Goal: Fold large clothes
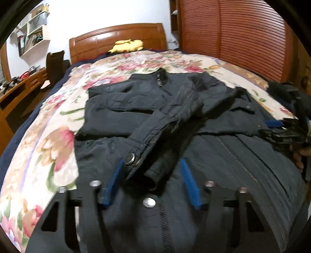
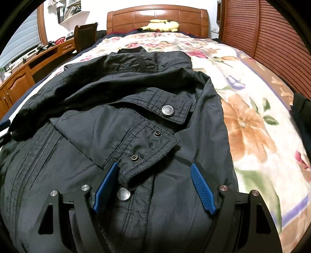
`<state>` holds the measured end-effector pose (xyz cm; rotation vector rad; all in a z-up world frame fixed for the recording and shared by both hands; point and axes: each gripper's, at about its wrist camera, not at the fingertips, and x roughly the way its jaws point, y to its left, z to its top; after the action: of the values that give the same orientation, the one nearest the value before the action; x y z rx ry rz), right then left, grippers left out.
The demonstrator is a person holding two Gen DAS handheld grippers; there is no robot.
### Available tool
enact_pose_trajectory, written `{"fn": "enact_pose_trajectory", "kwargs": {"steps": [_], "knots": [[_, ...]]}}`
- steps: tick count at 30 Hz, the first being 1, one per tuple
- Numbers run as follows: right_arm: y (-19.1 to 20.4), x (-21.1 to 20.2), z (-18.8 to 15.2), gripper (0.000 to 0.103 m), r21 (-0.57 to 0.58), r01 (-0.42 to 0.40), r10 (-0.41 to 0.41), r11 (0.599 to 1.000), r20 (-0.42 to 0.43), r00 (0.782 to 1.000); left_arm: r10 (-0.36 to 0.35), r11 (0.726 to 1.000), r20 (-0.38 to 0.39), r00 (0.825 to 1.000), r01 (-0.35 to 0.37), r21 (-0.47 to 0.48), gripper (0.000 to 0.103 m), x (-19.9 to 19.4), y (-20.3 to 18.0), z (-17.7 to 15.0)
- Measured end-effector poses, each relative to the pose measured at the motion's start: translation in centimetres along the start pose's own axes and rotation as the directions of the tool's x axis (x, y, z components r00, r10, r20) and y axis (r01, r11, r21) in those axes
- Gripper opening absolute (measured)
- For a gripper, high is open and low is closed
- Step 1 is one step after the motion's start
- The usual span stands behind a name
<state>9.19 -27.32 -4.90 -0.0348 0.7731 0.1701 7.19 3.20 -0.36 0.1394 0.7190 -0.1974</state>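
Between left gripper (image 1: 151, 165) pads: sleeve cuff (image 1: 147, 167) of dark jacket (image 1: 120, 109) lying in gap, blocks straight path ahead; contact with pads unclear. Left of it: bare floral bedspread (image 1: 38, 148), open to pass. Beyond that, desk (image 1: 17, 93) and chair (image 1: 55, 66) off bed edge. Right of it: right gripper (image 1: 279, 128) low over jacket, in the way. Ahead of right gripper (image 2: 155, 175): snap tab (image 2: 140, 155) bunched between wide-apart pads, nearer left pad. Right of it: wide clear bedspread, then slatted wardrobe door (image 2: 272, 48) walling that side. Far ahead of both: headboard (image 2: 155, 17), yellow plush toy (image 2: 163, 25).
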Motion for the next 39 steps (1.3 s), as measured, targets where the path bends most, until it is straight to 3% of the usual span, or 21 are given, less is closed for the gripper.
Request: {"fn": "enact_pose_trajectory", "kwargs": {"steps": [1, 3, 5, 15, 17, 19, 20, 21, 30, 37, 38, 39], "knots": [[-0.1, 0.0, 0.0, 0.078, 0.001, -0.003, 0.003, 1.0, 0.001, 1.0, 0.02, 1.0, -0.013, 1.0, -0.02, -0.001, 0.039, 0.3, 0.3, 0.2], [-0.2, 0.0, 0.0, 0.078, 0.003, -0.008, 0.008, 1.0, 0.002, 1.0, 0.04, 0.999, -0.028, 0.999, -0.04, 0.0, 0.012, 0.9, 0.7, 0.4], [-0.4, -0.1, -0.1, 0.078, 0.004, -0.012, 0.012, 1.0, 0.004, 1.0, 0.088, 0.996, -0.016, 0.996, -0.087, 0.015, 0.009, 1.0, 1.2, 0.9], [-1.1, 0.1, -0.1, 0.078, 0.013, -0.04, 0.04, 0.999, 0.008, 0.999, 0.178, 0.984, 0.033, 0.983, -0.177, -0.033, 0.009, -0.4, 4.3, 2.3], [-1.1, 0.1, -0.1, 0.078, 0.013, -0.043, 0.042, 0.999, 0.009, 0.999, 0.15, 0.988, 0.043, 0.988, -0.147, -0.052, 0.01, -0.8, 4.8, 2.4], [-1.1, 0.1, -0.1, 0.078, 0.014, -0.042, 0.042, 0.999, 0.009, 0.999, 0.12, 0.991, 0.041, 0.992, -0.116, -0.072, 0.023, -1.1, 5.4, 2.2], [-1.1, 0.1, -0.1, 0.078, 0.014, -0.042, 0.042, 0.999, 0.009, 0.999, 0.105, 0.992, 0.044, 0.994, -0.101, -0.079, 0.037, -1.4, 5.5, 2.0], [-1.1, 0.1, -0.1, 0.078, 0.013, -0.042, 0.042, 0.999, 0.009, 0.999, 0.094, 0.993, 0.046, 0.995, -0.09, -0.08, 0.043, -1.5, 5.5, 1.8], [-1.2, 0.1, 0.0, 0.078, 0.012, -0.043, 0.043, 0.999, 0.009, 0.999, -0.021, 0.999, -0.029, 0.999, 0.02, -0.042, 0.044, -0.8, 2.3, 0.0], [-1.1, 0.1, 0.0, 0.078, 0.009, -0.041, 0.041, 0.999, 0.006, 0.999, 0.031, 0.998, -0.137, 0.99, -0.023, 0.056, 0.044, 2.2, -0.2, -0.2], [-1.1, 0.1, 0.0, 0.078, 0.009, -0.04, 0.04, 0.999, 0.006, 0.999, 0.039, 0.997, -0.134, 0.99, -0.03, 0.071, 0.042, 2.4, -0.5, -0.2], [-1.1, 0.1, 0.0, 0.078, 0.007, -0.039, 0.039, 0.999, 0.007, 0.999, 0.037, 0.996, -0.126, 0.991, -0.027, 0.083, 0.025, 2.2, -0.7, -0.2]]}}
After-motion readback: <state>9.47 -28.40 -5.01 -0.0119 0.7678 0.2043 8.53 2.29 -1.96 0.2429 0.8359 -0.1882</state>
